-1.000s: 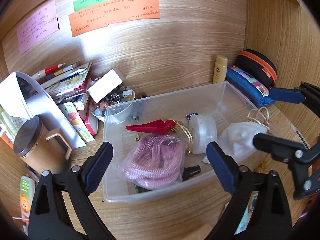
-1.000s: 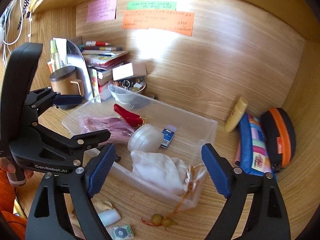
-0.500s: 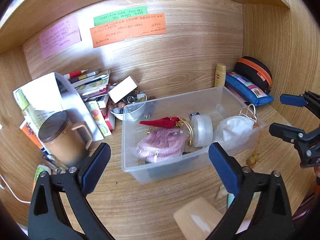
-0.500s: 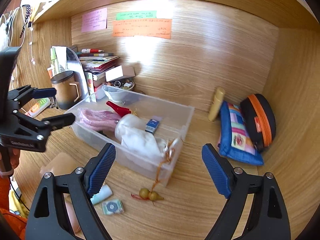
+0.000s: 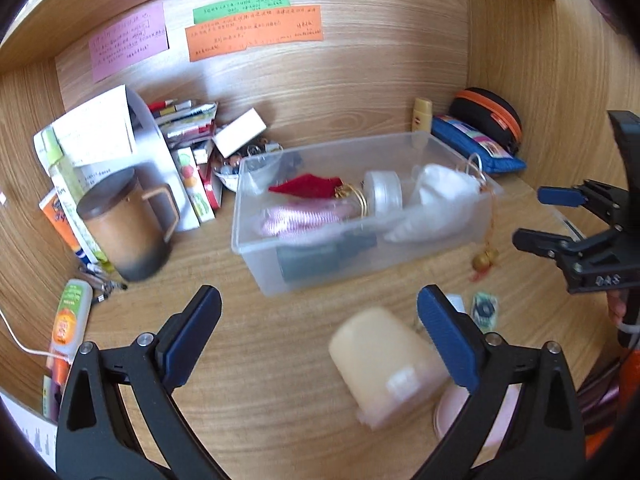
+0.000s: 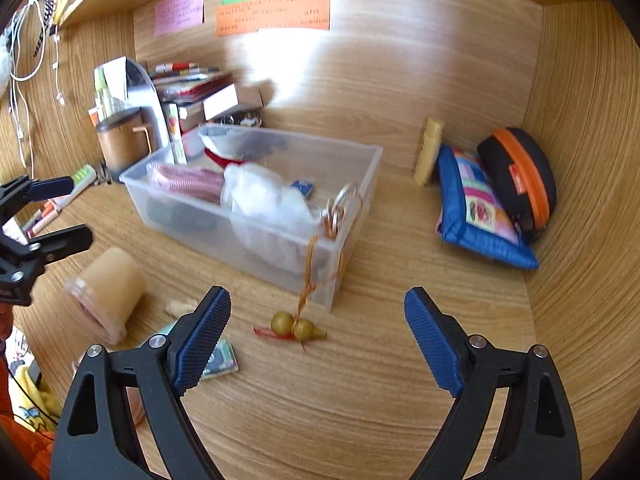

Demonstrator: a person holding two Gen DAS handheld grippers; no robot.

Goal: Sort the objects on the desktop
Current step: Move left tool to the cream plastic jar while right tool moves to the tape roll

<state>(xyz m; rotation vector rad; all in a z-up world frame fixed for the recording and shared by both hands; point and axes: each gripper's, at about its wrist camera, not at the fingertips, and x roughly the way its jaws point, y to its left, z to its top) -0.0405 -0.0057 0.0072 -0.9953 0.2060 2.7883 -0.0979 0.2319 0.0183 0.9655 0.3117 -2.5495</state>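
The left gripper [image 5: 318, 332] hangs above the wooden desk [image 5: 248, 380] with its blue-padded fingers [image 5: 192, 332] spread wide and nothing between them. Ahead of it and a little to its right stands the clear plastic bin [image 5: 360, 256], well apart from the fingertips. Inside the bin lie a pink coiled cord [image 5: 298, 214], a red fabric piece [image 5: 306, 184], a round white jar [image 5: 384, 196] and a white mask [image 5: 436, 200]. Just beside its right finger, close below the tip, a beige cup [image 5: 380, 364] lies on its side on the desk; whether it touches the pad cannot be told through the blur. To the gripper's front left stands a brown lidded mug [image 5: 128, 224].

The right gripper [image 6: 318, 340] is likewise wide open and empty. Between its fingers and slightly ahead, a gourd charm [image 6: 298, 326] rests on the desk, its cord running up over the near corner of the bin [image 6: 256, 236]. Next to its left finger lies a small green packet [image 6: 222, 360], partly hidden by the pad. Farther to its left the beige cup [image 6: 106, 288] lies tipped over. To its front right sit a blue patterned pouch [image 6: 476, 212] and a black case with an orange zip [image 6: 520, 176], touching each other, with a yellow tube [image 6: 428, 150] just beside the pouch.
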